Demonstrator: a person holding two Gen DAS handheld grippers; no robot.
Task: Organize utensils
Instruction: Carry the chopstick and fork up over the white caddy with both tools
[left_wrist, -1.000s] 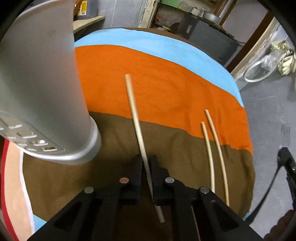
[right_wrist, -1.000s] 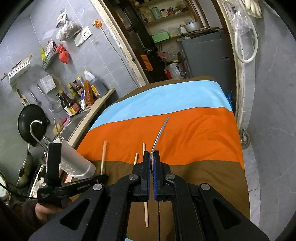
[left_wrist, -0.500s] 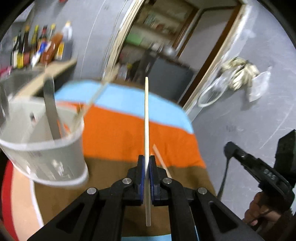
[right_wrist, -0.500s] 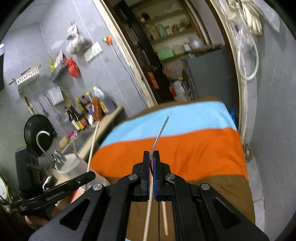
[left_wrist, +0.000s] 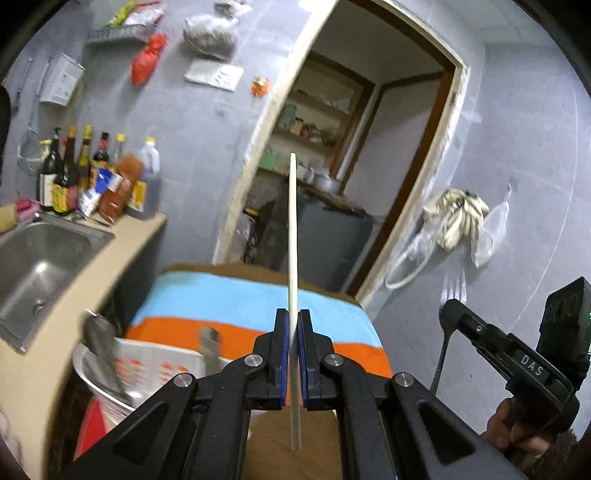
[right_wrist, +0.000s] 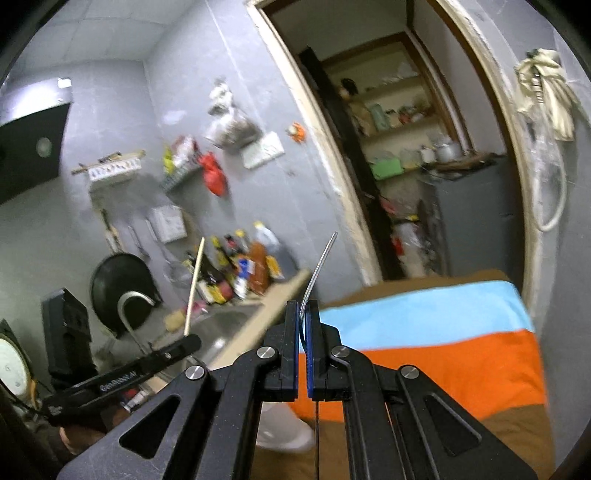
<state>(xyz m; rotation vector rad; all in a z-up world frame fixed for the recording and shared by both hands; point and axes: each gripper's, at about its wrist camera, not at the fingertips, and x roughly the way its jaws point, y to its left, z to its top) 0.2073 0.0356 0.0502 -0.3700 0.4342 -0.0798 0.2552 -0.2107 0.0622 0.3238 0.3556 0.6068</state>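
Note:
My left gripper (left_wrist: 291, 325) is shut on a wooden chopstick (left_wrist: 293, 229) and holds it upright, high above the striped tablecloth (left_wrist: 236, 299). A white perforated utensil holder (left_wrist: 147, 365) with metal utensils in it stands at the lower left. My right gripper (right_wrist: 303, 314) is shut on a metal fork (right_wrist: 319, 266), its handle pointing up. The right gripper (left_wrist: 454, 317) also shows at the right of the left wrist view, with the fork's tines (left_wrist: 455, 288) above it. The left gripper with its chopstick (right_wrist: 194, 284) shows at the left of the right wrist view.
A steel sink (left_wrist: 40, 266) and a counter with sauce bottles (left_wrist: 96, 181) lie left of the table. A doorway with shelves (left_wrist: 325, 125) is behind. A wok (right_wrist: 122, 291) hangs on the wall. The holder's white base (right_wrist: 284, 432) stands on the cloth.
Both grippers have lifted and tilted up from the table, each with its utensil. The left raised the chopstick off the cloth beside the holder; the chopsticks on the cloth are out of view.

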